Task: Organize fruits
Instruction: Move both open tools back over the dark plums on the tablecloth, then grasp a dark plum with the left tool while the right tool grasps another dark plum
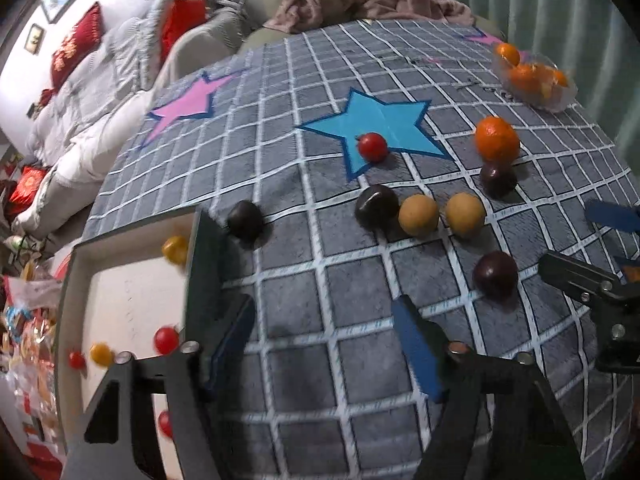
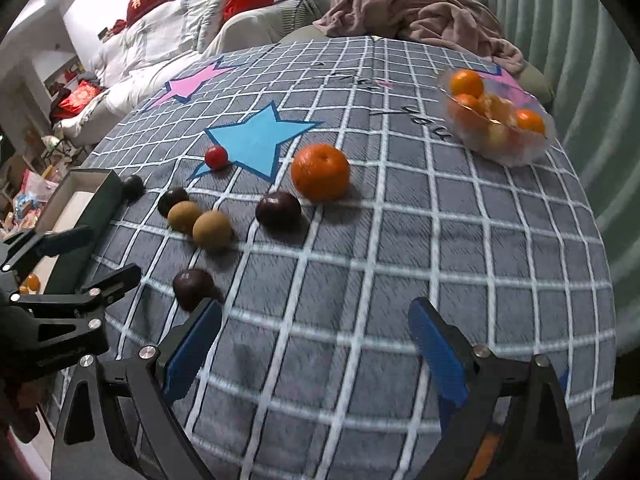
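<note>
Loose fruit lies on the grid-patterned tablecloth [image 1: 320, 280]: a red cherry tomato [image 1: 373, 147] on the blue star, an orange [image 1: 497, 139], several dark plums [image 1: 376, 205], and two tan round fruits [image 1: 419, 215]. A white box [image 1: 132, 300] at the left holds small red and yellow tomatoes. A clear bowl [image 2: 496, 120] at the far right holds oranges. My left gripper [image 1: 324, 344] is open and empty beside the box. My right gripper [image 2: 316, 344] is open and empty; a plum [image 2: 195, 288] lies just beyond its left finger.
A pink blanket [image 2: 416, 12] lies at the table's far edge. A bed with red cushions [image 1: 76, 48] stands to the left. Snack bags [image 1: 24, 340] pile up beyond the table's left edge.
</note>
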The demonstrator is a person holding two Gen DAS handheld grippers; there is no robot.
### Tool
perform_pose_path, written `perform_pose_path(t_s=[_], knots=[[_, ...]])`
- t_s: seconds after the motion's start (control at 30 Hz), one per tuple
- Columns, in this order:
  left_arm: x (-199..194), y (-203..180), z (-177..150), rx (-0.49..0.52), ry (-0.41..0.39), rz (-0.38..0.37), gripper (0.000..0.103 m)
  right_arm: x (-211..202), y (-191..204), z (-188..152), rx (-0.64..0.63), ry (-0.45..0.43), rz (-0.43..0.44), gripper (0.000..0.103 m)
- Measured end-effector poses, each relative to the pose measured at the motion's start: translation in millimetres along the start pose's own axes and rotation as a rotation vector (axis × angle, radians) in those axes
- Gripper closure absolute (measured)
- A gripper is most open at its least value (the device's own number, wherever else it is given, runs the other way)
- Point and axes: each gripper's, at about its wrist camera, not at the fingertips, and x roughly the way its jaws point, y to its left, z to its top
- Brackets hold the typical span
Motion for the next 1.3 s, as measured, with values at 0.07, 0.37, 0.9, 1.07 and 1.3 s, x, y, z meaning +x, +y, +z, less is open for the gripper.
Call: perform_pose_path(t_s=[0.07, 0.37, 0.9, 1.07, 1.3], knots=[[4.4, -2.5, 7.4, 0.008, -0.012, 0.004, 0.031, 5.4, 1.6, 5.4, -0.005, -0.004, 0.005, 0.017], [18.6, -6.7, 35.0, 0.035, -0.050, -0.026, 0.031, 21.9, 14.4, 28.8, -0.033, -0.035, 0.019, 0.031], [12.8, -19.6, 29.8, 0.033, -0.078, -0.110, 0.077, -3.5, -2.2, 4.7, 0.037, -0.053, 0.128, 0.072], [-3.5, -18.5, 0.0, 0.017, -0.069, -0.111, 0.077, -16.8, -9.9, -17.6, 0.070, -0.030, 0.146, 0.072], [-28.0, -15.3, -47.3, -0.041, -0.043, -0.136, 0.077, -32.6, -3.1, -50.6, 0.063, -0.005, 0.154, 0.072]])
